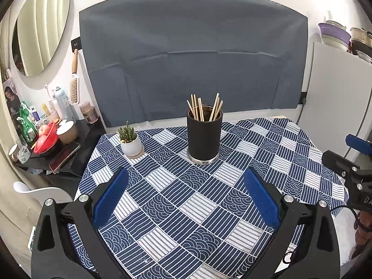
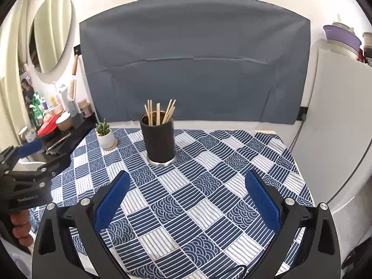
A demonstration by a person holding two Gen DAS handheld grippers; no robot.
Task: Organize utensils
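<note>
- My left gripper [image 1: 186, 190] hangs over the cloth w/ jaws wide apart, nothing between the pads
- Right gripper [image 2: 186, 190] same: spread wide, empty, held low and back so both cams see the table
- Chopsticks [image 1: 204, 108] all stand in the black holder [image 1: 204, 137] at 12 o'clock, leaning on its rim, so I judge sorting is done
- Cactus pot [image 1: 131, 143] sits at 10 o'clock of the holder, apart from it
- No loose utensil on the tablecloth [image 1: 186, 220] that I can see

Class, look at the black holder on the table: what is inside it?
Wooden chopsticks stand in the black holder, upper ends fanning above its rim. Their lower ends and the holder's bottom are hidden by its wall, so anything else inside cannot be seen.
</note>
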